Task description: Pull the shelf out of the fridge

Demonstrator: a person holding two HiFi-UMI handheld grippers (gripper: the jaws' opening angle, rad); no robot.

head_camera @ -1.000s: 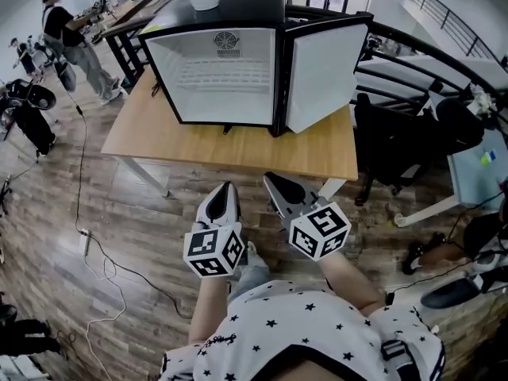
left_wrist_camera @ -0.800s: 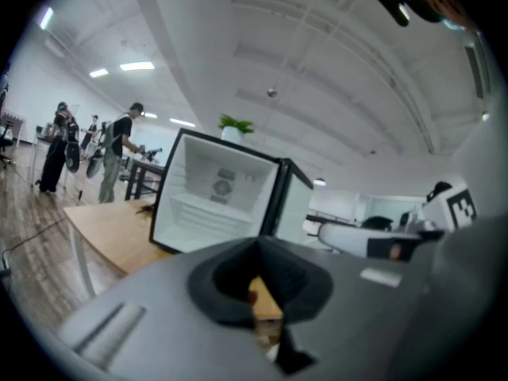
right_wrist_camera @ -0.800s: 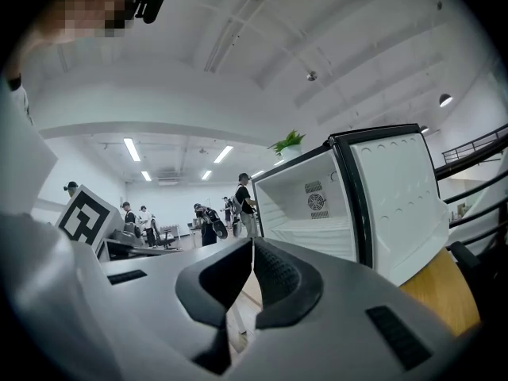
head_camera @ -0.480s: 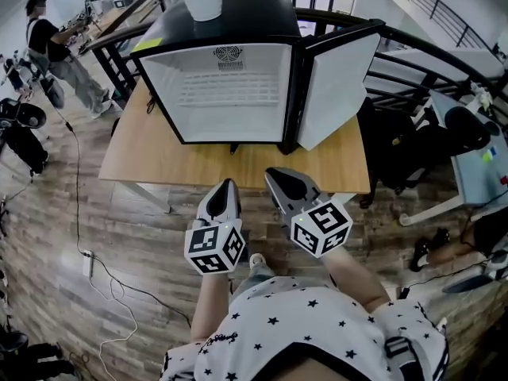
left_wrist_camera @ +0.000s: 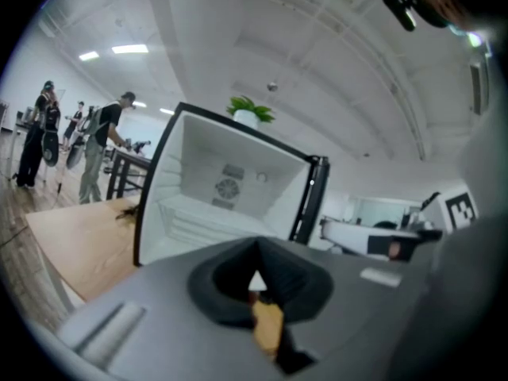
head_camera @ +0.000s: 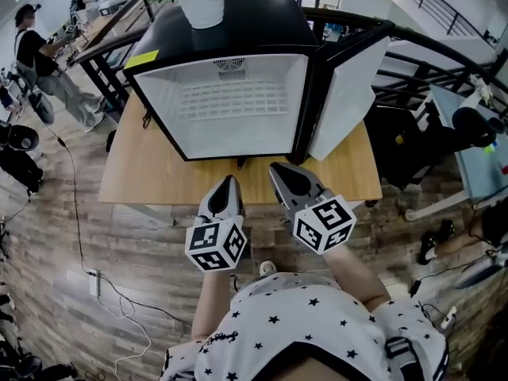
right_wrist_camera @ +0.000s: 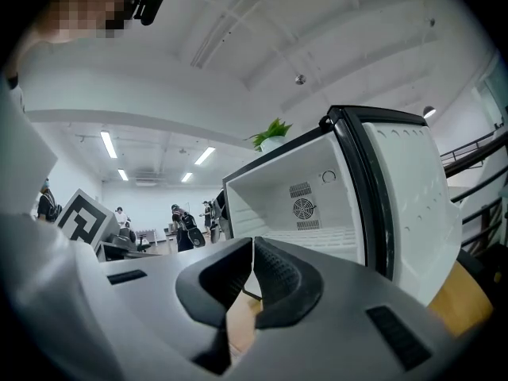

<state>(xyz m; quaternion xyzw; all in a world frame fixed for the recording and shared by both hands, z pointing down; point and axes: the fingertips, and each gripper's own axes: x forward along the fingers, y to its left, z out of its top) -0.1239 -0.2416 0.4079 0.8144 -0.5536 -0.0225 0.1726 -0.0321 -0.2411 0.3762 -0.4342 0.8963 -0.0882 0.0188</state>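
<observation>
Jaws are closed and empty on the left gripper and right gripper, at the wooden table's near edge. Farther on it, the shelf sits inside the open fridge. Plank floor lies all around.

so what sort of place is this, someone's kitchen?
Not a kitchen; probably a workshop or lab. The small black fridge with a white inside stands on a light wooden table, a person in black works further back, and cables trail over the plank floor.

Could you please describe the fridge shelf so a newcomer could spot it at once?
On the wooden table stands a black fridge, door open. Inside its white cavity, the shelf is the only slatted wire rack, spanning the width below the round fan grille.
</observation>
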